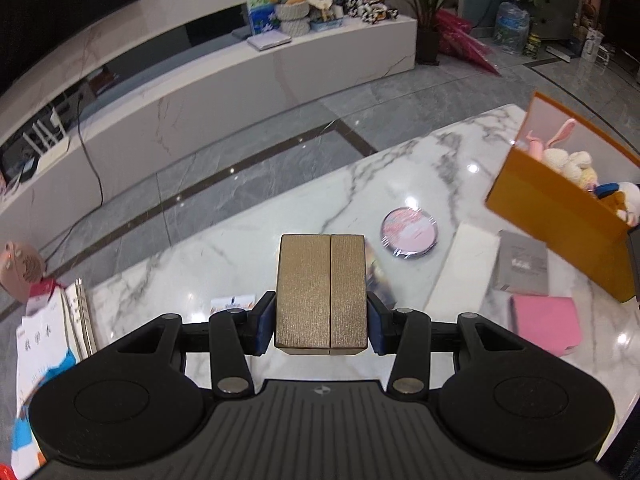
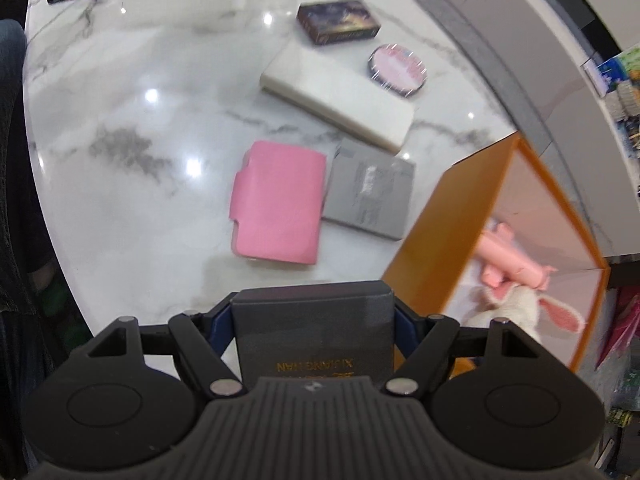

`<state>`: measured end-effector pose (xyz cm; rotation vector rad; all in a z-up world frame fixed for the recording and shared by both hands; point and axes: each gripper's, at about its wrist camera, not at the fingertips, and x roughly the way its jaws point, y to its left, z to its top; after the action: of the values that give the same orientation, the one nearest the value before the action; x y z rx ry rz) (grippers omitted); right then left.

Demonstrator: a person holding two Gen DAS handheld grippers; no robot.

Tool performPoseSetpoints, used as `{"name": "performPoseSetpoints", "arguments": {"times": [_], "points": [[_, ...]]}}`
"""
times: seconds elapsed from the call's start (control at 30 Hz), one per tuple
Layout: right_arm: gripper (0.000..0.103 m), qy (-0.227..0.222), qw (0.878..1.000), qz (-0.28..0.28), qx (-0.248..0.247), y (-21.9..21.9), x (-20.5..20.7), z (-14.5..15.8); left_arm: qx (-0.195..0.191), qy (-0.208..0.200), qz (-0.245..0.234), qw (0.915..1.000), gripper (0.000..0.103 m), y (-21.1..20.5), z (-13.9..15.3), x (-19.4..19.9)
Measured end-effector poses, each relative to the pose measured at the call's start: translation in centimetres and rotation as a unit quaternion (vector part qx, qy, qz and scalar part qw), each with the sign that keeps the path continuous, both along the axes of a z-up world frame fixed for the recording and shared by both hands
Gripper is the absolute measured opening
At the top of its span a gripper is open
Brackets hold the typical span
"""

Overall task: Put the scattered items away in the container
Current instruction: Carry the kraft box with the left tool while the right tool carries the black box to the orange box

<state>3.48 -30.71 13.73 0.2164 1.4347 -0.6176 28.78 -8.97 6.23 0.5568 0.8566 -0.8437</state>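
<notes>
Tongs both loaded: left tongs (image 1: 321, 312) clamp a gold box (image 1: 321, 294), right tongs (image 2: 313, 330) grip a grey box (image 2: 312, 340) above the tabletop (image 2: 132, 152).

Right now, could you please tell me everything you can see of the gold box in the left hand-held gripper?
The gold box is a rectangular block with a fine ribbed, metallic-looking surface and a straight seam running down its top face. The left hand-held gripper clamps its two long sides between blue pads, holding it clear above the marble table. Nothing else touches it.
</notes>
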Motion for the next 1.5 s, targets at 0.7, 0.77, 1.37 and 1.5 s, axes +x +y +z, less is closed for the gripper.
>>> {"name": "performPoseSetpoints", "arguments": {"times": [0.7, 0.77, 1.37, 1.5], "points": [[0.078, -0.021, 0.993, -0.036, -0.108, 0.4, -5.6, 11.3, -0.076, -0.039, -0.104, 0.9909, 0.052, -9.3, 9.5, -7.3], [0.078, -0.026, 0.992, -0.043, -0.119, 0.3, -6.4, 12.4, -0.077, -0.044, -0.113, 0.9896, 0.052, -10.5, 10.0, -8.1], [0.077, -0.073, 0.981, -0.102, -0.145, -3.4, -12.5, 13.7, -0.085, 0.036, -0.191, 0.9773, 0.052, -26.3, 4.8, -12.4], [0.077, -0.087, 0.980, -0.118, -0.138, -4.8, -13.0, 11.0, -0.066, 0.062, -0.187, 0.9781, 0.052, -28.8, 1.8, -11.7]]}}
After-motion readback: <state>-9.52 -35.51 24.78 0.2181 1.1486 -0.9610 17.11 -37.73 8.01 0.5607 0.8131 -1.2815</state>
